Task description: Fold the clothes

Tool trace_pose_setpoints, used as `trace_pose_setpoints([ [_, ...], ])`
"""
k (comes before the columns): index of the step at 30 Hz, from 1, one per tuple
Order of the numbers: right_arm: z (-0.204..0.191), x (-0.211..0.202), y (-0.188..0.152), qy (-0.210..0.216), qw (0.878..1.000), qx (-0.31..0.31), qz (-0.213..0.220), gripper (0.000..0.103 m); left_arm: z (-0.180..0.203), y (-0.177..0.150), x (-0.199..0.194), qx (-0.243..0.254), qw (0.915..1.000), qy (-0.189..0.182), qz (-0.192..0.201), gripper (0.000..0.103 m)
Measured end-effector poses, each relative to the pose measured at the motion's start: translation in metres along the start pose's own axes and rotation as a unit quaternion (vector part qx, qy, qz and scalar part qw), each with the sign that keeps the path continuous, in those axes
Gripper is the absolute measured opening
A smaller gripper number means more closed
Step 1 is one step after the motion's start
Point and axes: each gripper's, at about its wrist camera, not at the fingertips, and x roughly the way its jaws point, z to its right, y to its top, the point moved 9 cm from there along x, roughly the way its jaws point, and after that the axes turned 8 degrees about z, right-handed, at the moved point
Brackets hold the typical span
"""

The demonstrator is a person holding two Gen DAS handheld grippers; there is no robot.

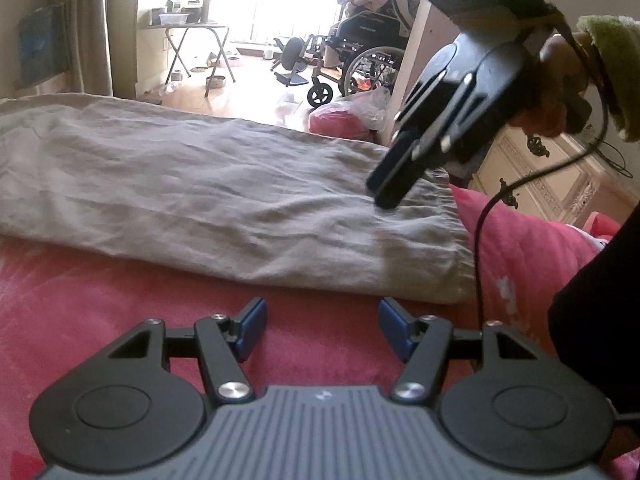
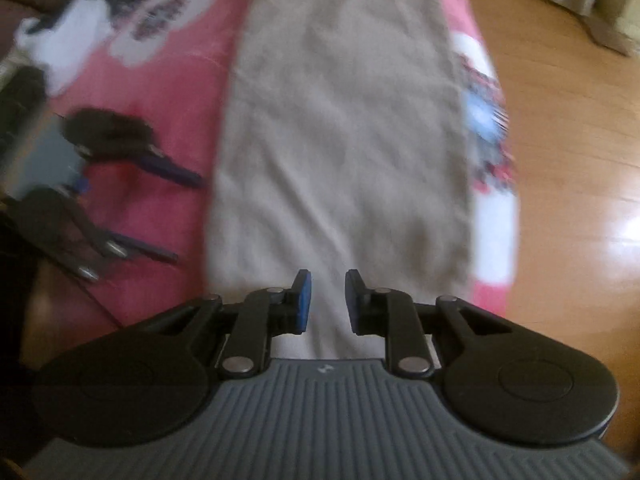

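Observation:
A long beige garment (image 1: 208, 200) lies flat and lengthwise on the pink blanket (image 1: 100, 300), wrinkled, its hemmed end at the right. My left gripper (image 1: 322, 322) stands open over bare blanket just short of the garment's near edge, with nothing between its blue pads. My right gripper (image 1: 386, 194), held by a hand, points steeply down at the garment's right end. In the right wrist view the right gripper (image 2: 326, 300) hovers over the garment (image 2: 340, 120) with a narrow gap between its pads and no cloth in it. The left gripper (image 2: 180, 216) shows at the left, blurred.
A wooden floor (image 2: 560, 160) runs along the far edge of the bed. A wheelchair (image 1: 360, 56), a folding table (image 1: 188, 40) and a pale dresser (image 1: 532, 176) stand beyond. A black cable (image 1: 480, 240) hangs over the blanket at the right. Dark and white things (image 2: 72, 20) lie on the blanket.

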Motion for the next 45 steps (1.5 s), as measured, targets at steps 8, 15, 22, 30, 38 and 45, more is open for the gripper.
trace_pose_setpoints([
  [8,-0.017,0.011,-0.021,0.022,0.998,-0.016,-0.056,0.018,-0.001,-0.005,-0.007,0.019,0.9997,0.015,-0.002,0.064],
  [15,-0.031,0.015,-0.031,0.053,0.995,-0.02,-0.076,0.018,-0.009,0.0,-0.006,-0.001,0.9996,0.028,0.002,0.064],
  [22,-0.034,-0.021,0.051,0.057,0.997,-0.03,0.037,0.022,-0.04,0.008,-0.015,-0.051,0.9962,0.068,0.017,0.064],
  [30,-0.05,0.007,0.169,0.031,0.991,-0.072,0.106,0.029,-0.094,0.015,-0.031,-0.125,0.9821,0.136,0.035,0.064],
  [38,-0.053,0.084,0.251,-0.008,0.988,-0.082,0.128,0.029,-0.227,0.018,-0.09,-0.265,0.9158,0.278,0.116,0.064],
  [45,-0.006,0.118,0.264,-0.065,0.983,-0.03,0.169,0.029,-0.362,0.024,-0.133,-0.359,0.8328,0.375,0.193,0.061],
])
